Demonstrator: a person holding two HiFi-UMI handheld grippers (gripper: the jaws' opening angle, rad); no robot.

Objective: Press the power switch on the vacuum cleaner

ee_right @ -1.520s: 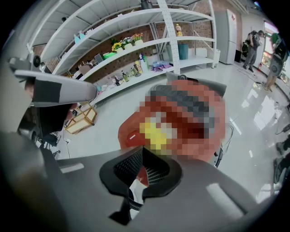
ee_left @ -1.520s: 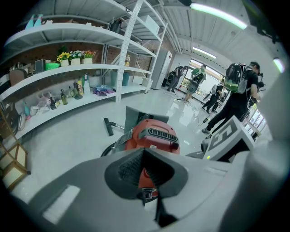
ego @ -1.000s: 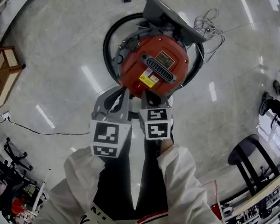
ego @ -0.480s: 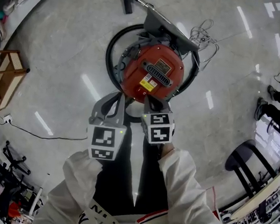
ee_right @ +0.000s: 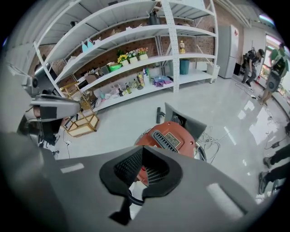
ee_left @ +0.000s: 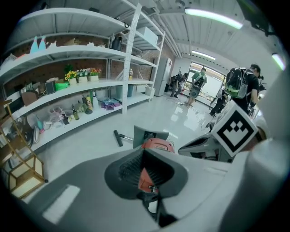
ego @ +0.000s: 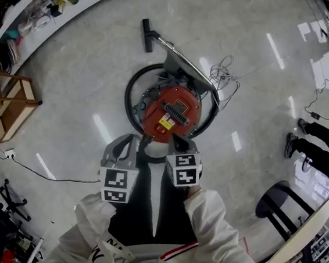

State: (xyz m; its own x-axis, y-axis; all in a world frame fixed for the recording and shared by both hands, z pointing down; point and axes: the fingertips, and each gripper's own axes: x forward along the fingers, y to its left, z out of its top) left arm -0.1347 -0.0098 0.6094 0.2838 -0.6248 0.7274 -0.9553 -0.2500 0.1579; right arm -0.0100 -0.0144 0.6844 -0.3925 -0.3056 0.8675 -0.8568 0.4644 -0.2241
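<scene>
The pale polished stone floor [ego: 69, 89] spreads out below both tools I hold. On it, ahead of and below my left gripper [ego: 135, 142] and my right gripper [ego: 181, 141], sits the round red canister vacuum cleaner [ego: 172, 114]. Its near edge lies just beyond the right gripper's tips in the head view, and slightly to the right of the left gripper's. A black ribbed hose [ego: 130, 95] loops around the canister, and a flat grey panel [ego: 188, 69] rests on its far side. Farther out lies the black floor nozzle [ego: 145, 34].

The left gripper's [ee_left: 144, 152] jaws are closed tip to tip around nothing, with red canister showing through the hollow behind them. The right gripper [ee_right: 142, 149] is likewise closed and empty, pointing at the canister's grille. I cannot pick out the power switch.
</scene>
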